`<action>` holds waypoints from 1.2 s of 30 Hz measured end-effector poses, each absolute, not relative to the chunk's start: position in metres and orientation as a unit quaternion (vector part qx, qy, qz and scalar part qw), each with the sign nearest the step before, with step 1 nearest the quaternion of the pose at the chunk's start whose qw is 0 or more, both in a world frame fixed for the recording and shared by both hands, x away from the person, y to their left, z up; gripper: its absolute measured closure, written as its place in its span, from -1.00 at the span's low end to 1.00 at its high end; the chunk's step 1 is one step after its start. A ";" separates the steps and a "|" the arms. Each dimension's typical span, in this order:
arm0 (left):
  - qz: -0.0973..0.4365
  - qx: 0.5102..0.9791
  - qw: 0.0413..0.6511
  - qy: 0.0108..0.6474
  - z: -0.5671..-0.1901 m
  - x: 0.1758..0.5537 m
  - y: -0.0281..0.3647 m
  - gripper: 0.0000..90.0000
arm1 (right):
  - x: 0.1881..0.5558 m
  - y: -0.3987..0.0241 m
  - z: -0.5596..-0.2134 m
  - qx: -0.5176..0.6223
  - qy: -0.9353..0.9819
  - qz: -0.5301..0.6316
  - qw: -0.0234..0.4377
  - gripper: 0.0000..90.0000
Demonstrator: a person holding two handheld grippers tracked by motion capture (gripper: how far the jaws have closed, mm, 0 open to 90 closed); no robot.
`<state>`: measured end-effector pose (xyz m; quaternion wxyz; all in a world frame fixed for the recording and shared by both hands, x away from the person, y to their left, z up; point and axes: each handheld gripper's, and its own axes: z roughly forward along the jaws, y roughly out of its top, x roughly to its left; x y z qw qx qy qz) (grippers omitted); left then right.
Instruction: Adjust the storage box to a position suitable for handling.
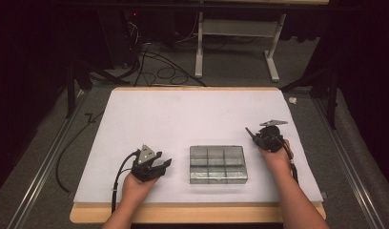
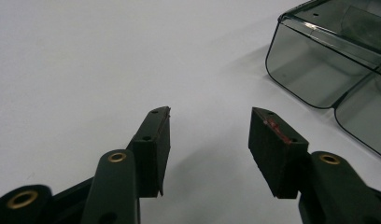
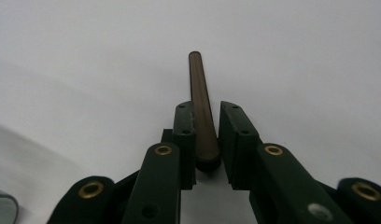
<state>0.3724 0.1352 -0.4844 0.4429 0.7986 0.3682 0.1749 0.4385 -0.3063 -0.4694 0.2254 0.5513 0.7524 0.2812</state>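
Note:
A clear plastic compartment box (image 1: 218, 164) lies on the white sheet, in the near middle of the table. My left gripper (image 1: 163, 165) hovers just left of it, open with nothing between its jaws; in the left gripper view (image 2: 210, 116) the box's rounded corner (image 2: 319, 70) sits ahead to the right. My right gripper (image 1: 255, 136) is right of the box's far corner, shut on a thin brown translucent strip (image 3: 198, 79). The strip stands edge-on between the pads (image 3: 185, 135) and sticks out beyond them over bare sheet. Its tip (image 1: 248, 130) points left and away.
The white sheet (image 1: 183, 114) covers a wooden table, whose edge (image 1: 183, 213) shows at the front. Cables (image 1: 159, 71) and a white frame's legs (image 1: 273, 67) stand on the floor beyond. Metal rails (image 1: 45, 162) run along both sides. A box corner (image 3: 2, 207) shows at the right gripper view's lower left.

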 end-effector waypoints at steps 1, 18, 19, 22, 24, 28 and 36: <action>0.175 0.798 0.443 0.368 -0.484 0.372 0.135 0.08 | 0.438 -0.306 -0.468 0.548 0.754 0.282 0.227 0.73; 0.180 0.800 0.439 0.368 -0.484 0.372 0.135 0.08 | 0.397 -0.306 -0.451 0.538 0.755 0.296 0.229 0.73; 0.180 0.800 0.439 0.368 -0.484 0.372 0.134 0.08 | 0.392 -0.306 -0.450 0.539 0.754 0.298 0.229 0.73; 0.178 0.799 0.439 0.369 -0.484 0.372 0.135 0.08 | 0.380 -0.309 -0.449 0.542 0.750 0.302 0.227 0.73; 0.178 0.799 0.439 0.369 -0.484 0.372 0.135 0.08 | 0.373 -0.310 -0.449 0.542 0.750 0.304 0.227 0.73; 0.181 0.801 0.437 0.366 -0.484 0.372 0.134 0.08 | 0.356 -0.314 -0.448 0.544 0.746 0.310 0.227 0.73; 0.180 0.798 0.441 0.370 -0.484 0.372 0.135 0.08 | 0.317 -0.321 -0.450 0.548 0.743 0.306 0.232 0.73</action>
